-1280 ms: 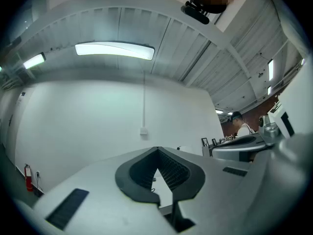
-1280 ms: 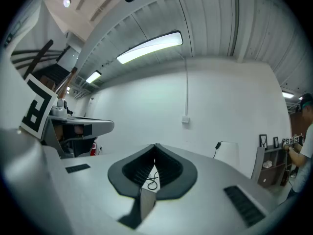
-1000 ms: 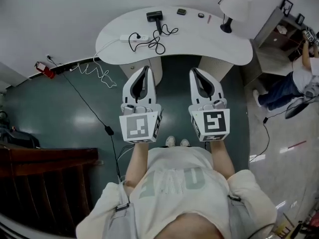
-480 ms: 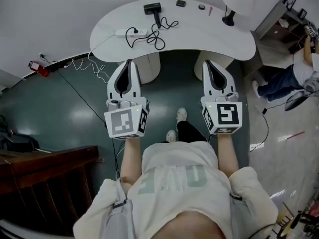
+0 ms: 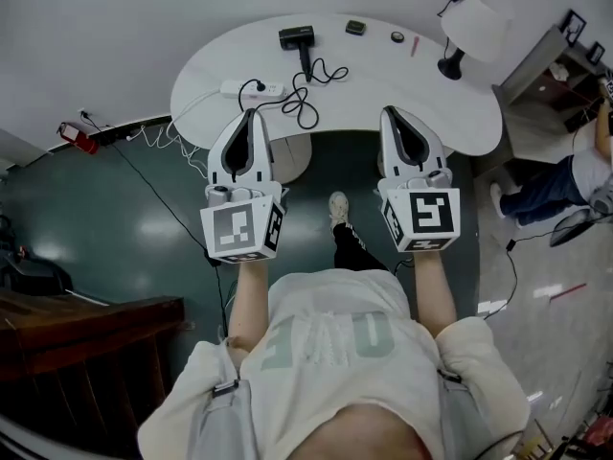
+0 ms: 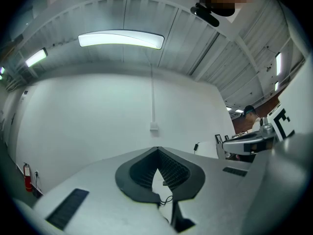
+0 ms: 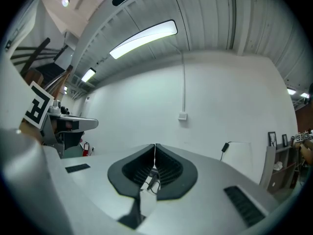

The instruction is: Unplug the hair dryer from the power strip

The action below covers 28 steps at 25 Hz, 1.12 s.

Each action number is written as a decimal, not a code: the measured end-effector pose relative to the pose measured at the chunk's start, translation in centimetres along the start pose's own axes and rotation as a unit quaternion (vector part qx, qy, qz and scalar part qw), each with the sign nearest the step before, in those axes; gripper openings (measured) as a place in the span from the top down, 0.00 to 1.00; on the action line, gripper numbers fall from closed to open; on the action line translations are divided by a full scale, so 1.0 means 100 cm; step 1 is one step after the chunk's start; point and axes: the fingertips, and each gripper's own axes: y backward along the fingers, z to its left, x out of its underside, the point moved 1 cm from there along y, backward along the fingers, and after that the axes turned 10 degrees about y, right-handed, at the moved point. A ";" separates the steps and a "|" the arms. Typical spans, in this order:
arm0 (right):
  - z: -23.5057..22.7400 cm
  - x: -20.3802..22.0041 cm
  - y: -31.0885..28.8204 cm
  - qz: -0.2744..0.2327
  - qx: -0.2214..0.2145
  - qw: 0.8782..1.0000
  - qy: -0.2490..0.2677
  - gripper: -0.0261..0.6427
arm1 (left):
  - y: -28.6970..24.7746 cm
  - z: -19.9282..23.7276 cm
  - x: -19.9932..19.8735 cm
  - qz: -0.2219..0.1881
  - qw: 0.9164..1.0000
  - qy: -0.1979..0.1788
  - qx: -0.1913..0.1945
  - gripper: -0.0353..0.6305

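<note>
A white, kidney-shaped table (image 5: 383, 80) stands against a bare white wall, over a dark green floor (image 5: 124, 218). Toward its far edge we see the black hair dryer (image 5: 296, 37). Its head lies crosswise on the wall side and its handle runs from there toward us. Its black cord (image 5: 305, 92) trails off the handle in loose loops to the white power strip (image 5: 251, 89). The strip lies lengthwise on the table's left part, with a black plug seated in it.

Our left gripper (image 5: 252, 115) has its jaws pressed together on nothing, its tip over the table's near edge just short of the strip. Our right gripper (image 5: 391, 113) is likewise closed and empty, over the near edge to the right of the cord loops.

Between the cord and the lamp (image 5: 469, 22) at the right end the tabletop is mostly bare, with a few small items (image 5: 355, 28) near the far edge. A person (image 5: 575, 171) stands off to the right.
</note>
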 end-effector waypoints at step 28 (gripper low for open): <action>-0.076 0.041 -0.338 -0.008 -0.159 0.986 -0.045 0.93 | -0.285 0.108 0.023 0.018 0.992 -0.018 -0.120 0.93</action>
